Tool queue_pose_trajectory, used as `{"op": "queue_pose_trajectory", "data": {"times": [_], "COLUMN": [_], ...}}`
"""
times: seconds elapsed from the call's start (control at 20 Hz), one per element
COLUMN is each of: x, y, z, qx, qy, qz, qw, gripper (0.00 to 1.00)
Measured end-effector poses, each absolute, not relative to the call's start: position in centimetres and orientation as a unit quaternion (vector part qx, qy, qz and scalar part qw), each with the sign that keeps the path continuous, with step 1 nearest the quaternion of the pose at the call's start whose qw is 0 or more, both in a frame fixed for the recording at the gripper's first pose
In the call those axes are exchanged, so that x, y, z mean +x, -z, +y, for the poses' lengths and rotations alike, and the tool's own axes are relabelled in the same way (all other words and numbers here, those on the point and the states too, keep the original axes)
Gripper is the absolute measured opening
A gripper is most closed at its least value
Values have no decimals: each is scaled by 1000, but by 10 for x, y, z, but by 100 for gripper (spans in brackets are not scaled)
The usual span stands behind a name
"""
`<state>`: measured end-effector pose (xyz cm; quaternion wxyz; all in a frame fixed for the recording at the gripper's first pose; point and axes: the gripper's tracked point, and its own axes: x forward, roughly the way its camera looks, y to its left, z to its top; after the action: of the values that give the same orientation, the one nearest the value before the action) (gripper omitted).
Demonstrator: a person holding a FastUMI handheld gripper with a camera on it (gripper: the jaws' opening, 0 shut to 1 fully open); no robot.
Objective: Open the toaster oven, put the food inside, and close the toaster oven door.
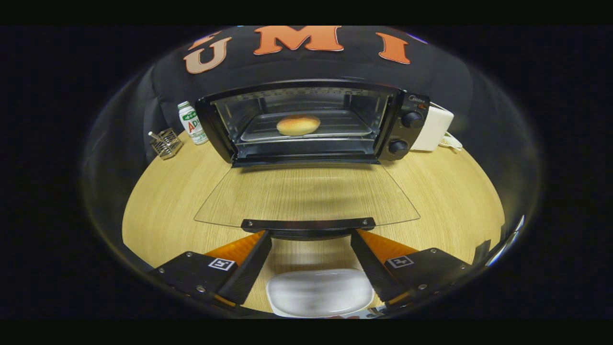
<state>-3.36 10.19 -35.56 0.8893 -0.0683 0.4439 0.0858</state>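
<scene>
Gripper view shows the gripper (310, 239) spread wide, fingertips just under the handle (308, 224) of the toaster oven's (311, 122) lowered glass door (306, 194). A bun (298, 125) sits on the tray (345, 125) inside, at the table's (445, 191) back edge. Between the fingers lies a blurred white dish (320, 291), partly cut off.

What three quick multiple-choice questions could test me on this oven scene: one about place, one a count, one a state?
1. Where is the round golden bun?
A. on the white plate
B. on the metal tray inside the black toaster oven
C. on the wooden table

2. How many round black knobs does the oven have?
A. two
B. four
C. none

3. How is the oven's glass door?
A. shut
B. taken off
C. folded down open

Answers:
1 B: the bun rests on the metal tray within the black toaster oven.
2 A: two round black knobs sit one above the other.
3 C: the door lies flat, its handle at the open gripper.
</scene>
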Motion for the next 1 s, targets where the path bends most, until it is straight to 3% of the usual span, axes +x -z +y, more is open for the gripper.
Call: {"op": "queue_pose_trajectory", "data": {"times": [1.0], "x": [9], "y": [287], "z": [112], "qx": [-58], "qy": [-90], "qz": [379], "qw": [919], "gripper": [100]}}
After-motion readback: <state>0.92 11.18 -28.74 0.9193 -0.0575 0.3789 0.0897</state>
